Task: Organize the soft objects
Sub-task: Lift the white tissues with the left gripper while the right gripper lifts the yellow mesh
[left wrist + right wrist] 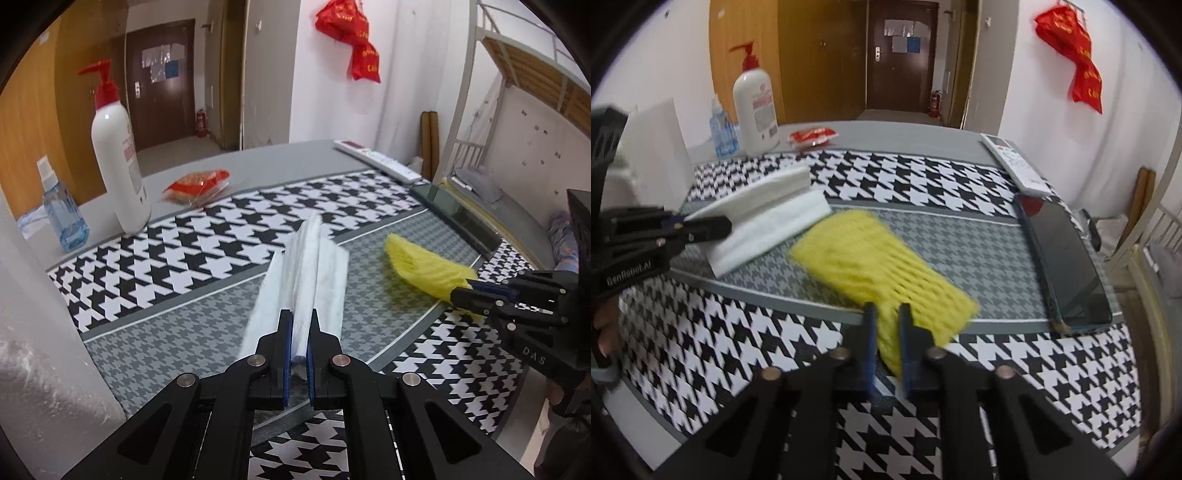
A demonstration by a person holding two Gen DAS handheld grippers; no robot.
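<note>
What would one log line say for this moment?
left gripper: shut on white foam | right gripper: shut on yellow net | both on mat

White walls [1027, 74], brown door [901, 55], bunk bed [524, 62].

A yellow foam net [882, 258] and a white foam sheet [303, 273] lie on a black-and-white houndstooth mat [207, 236] with a grey houndstooth centre, near a white pump bottle [120, 155] with a red pump.
</note>
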